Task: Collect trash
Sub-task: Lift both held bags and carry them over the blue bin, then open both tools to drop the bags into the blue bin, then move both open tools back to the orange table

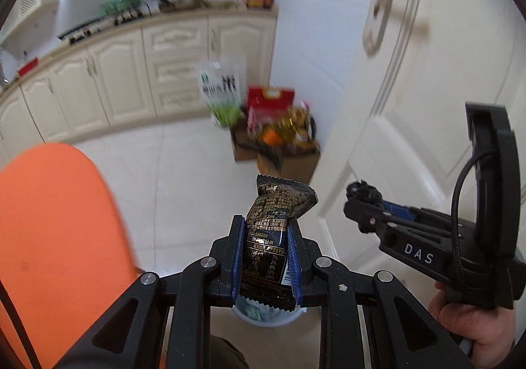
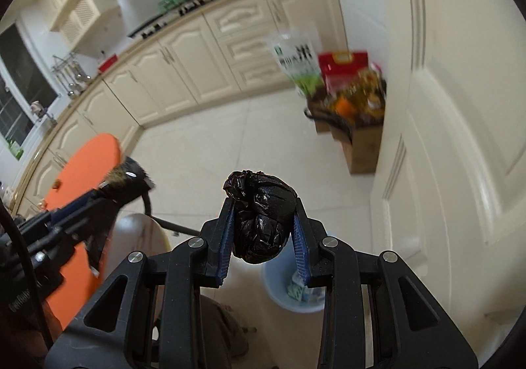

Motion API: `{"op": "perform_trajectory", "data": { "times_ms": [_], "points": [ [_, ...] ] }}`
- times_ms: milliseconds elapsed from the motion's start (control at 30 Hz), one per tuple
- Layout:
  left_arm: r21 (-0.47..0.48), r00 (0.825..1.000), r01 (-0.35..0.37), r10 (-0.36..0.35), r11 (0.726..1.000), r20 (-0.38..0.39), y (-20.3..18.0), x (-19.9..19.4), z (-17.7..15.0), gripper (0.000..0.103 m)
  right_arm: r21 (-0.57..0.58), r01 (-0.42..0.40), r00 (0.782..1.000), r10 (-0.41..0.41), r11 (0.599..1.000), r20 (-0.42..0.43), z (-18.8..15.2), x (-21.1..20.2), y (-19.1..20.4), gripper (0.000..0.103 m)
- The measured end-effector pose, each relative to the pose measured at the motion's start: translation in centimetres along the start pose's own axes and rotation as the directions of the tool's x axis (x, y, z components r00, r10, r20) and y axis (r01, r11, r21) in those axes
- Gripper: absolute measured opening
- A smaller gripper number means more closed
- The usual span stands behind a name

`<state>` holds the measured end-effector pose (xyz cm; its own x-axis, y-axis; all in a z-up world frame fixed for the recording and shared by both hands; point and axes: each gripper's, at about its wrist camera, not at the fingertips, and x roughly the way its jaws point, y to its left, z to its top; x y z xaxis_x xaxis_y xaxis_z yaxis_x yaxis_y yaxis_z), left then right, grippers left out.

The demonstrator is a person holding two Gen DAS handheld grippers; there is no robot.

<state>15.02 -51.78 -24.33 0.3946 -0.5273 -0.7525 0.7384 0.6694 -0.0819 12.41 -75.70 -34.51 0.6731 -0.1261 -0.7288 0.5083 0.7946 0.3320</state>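
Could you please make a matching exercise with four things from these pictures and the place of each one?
Things:
1. black snack wrapper
2. crumpled black plastic ball
3. pale blue bin
4. cardboard box

Places:
a. on the floor beside the white door
b. between the pads of the right hand-held gripper
c. on the floor below both grippers
d. between the pads of the left hand-held gripper

Pairs: 1-d, 2-b, 3-c, 4-a
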Motion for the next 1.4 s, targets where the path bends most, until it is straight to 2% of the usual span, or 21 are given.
{"op": "perform_trajectory", "data": {
  "times_ms": [167, 400, 433, 500, 533, 600, 633, 667, 700, 767, 833, 900, 967, 1100, 1267, 1400],
  "points": [
    [0.009, 0.993, -0.008, 0.009, 1.0, -0.122, -0.8, 5.0, 0.1, 0.02, 0.05, 0.006, 0.996, -0.002, 0.999, -0.085, -0.9, 3.9, -2.9, 0.03],
    [0.004, 0.971, -0.017, 0.017, 1.0, -0.24, -2.0, 11.3, 3.4, 0.02, 0.113, 0.004, 0.981, 0.018, 0.994, -0.195, -2.8, 8.8, -5.7, 0.03],
    [0.002, 0.967, -0.022, 0.021, 1.0, -0.255, -1.7, 12.8, 6.2, 0.021, 0.123, 0.003, 0.978, 0.023, 0.992, -0.208, -2.9, 9.5, -5.9, 0.03],
    [0.006, 0.955, -0.037, 0.037, 0.999, -0.294, -1.5, 15.0, 8.3, 0.023, 0.147, 0.003, 0.973, 0.031, 0.989, -0.228, -3.3, 10.5, -6.6, 0.031],
    [0.01, 0.95, -0.042, 0.043, 0.999, -0.31, -1.1, 16.7, 10.6, 0.025, 0.16, 0.004, 0.971, 0.035, 0.987, -0.238, -3.5, 11.0, -7.0, 0.032],
    [0.022, 0.939, -0.055, 0.059, 0.998, -0.338, -0.9, 19.2, 12.7, 0.029, 0.184, 0.013, 0.967, 0.034, 0.983, -0.251, -3.8, 11.6, -7.6, 0.039],
    [0.03, 0.936, -0.065, 0.071, 0.997, -0.346, -0.7, 19.3, 12.7, 0.031, 0.196, 0.017, 0.967, 0.033, 0.98, -0.252, -3.8, 11.8, -7.9, 0.041],
    [0.037, 0.933, -0.077, 0.085, 0.996, -0.35, -0.9, 19.6, 12.9, 0.041, 0.209, 0.025, 0.967, 0.029, 0.978, -0.252, -4.0, 11.8, -8.3, 0.047],
    [0.04, 0.932, -0.083, 0.092, 0.996, -0.352, -1.0, 20.0, 13.2, 0.06, 0.219, 0.035, 0.968, 0.022, 0.975, -0.25, -4.0, 11.8, -8.6, 0.056],
    [0.038, 0.932, -0.104, 0.111, 0.994, -0.344, -1.2, 20.1, 13.6, 0.078, 0.236, 0.05, 0.969, 0.01, 0.97, -0.245, -4.2, 11.5, -9.1, 0.068],
    [0.051, 0.936, -0.123, 0.133, 0.991, -0.326, -1.3, 19.6, 13.3, 0.079, 0.25, 0.059, 0.971, 0.002, 0.966, -0.238, -4.2, 11.0, -9.4, 0.076],
    [0.074, 0.935, -0.146, 0.162, 0.987, -0.315, -1.9, 19.0, 12.8, 0.089, 0.266, 0.071, 0.974, -0.01, 0.961, -0.224, -4.1, 10.4, -9.7, 0.095],
    [0.087, 0.941, -0.149, 0.168, 0.985, -0.293, -2.6, 17.9, 12.2, 0.093, 0.29, 0.088, 0.977, -0.026, 0.953, -0.211, -4.0, 9.8, -9.9, 0.102],
    [0.106, 0.954, -0.164, 0.185, 0.981, -0.236, -3.6, 15.6, 11.4, 0.102, 0.296, 0.121, 0.977, -0.061, 0.948, -0.203, -3.5, 8.5, -9.5, 0.103],
    [0.097, 0.973, -0.159, 0.172, 0.982, -0.151, -4.1, 11.1, 10.5, 0.102, 0.274, 0.111, 0.985, -0.068, 0.955, -0.161, -2.4, 6.1, -7.7, 0.103],
    [0.052, 0.984, -0.159, 0.162, 0.986, -0.074, -3.0, 6.8, 9.8, 0.102, 0.242, 0.08, 0.992, -0.055, 0.967, -0.109, -1.3, 3.4, -4.9, 0.103]
  ]
}}
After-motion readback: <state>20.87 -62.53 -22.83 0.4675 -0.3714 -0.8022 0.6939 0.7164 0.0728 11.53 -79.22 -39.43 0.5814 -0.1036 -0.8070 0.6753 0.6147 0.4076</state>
